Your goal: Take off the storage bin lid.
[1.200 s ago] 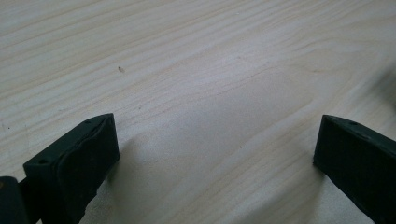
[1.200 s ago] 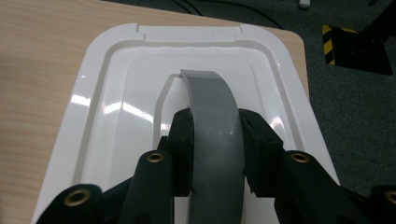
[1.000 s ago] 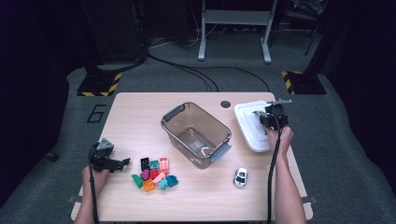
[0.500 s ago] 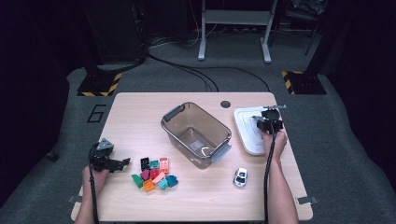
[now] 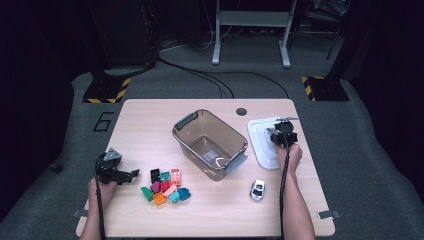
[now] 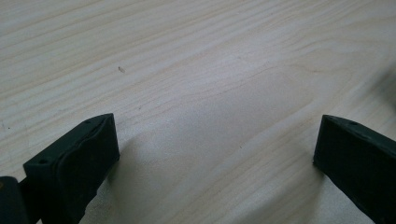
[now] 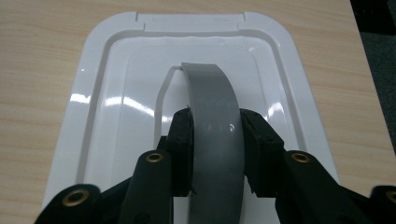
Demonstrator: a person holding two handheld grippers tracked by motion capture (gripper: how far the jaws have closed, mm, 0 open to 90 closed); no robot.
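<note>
Right tool [image 7: 215, 140] clamped on grey handle [image 7: 215, 112] of white lid [image 7: 116, 84]; lid lies flat on tabletop [image 5: 150, 125] at right edge, just beside bin [image 5: 210, 144].

Risks: handle is smooth, curved strap, so pads may slip under lift; single central grip could let lid swing or tilt, catching bin rim.

Left tool [image 5: 118, 173] jaws apart, nothing between, over bare wood near toy blocks [image 5: 165, 186].

Materials: lid glossy moulded plastic, rounded corners, stepped ridge. Bin translucent smoky plastic, grey latches. Tabletop pale wood grain.
</note>
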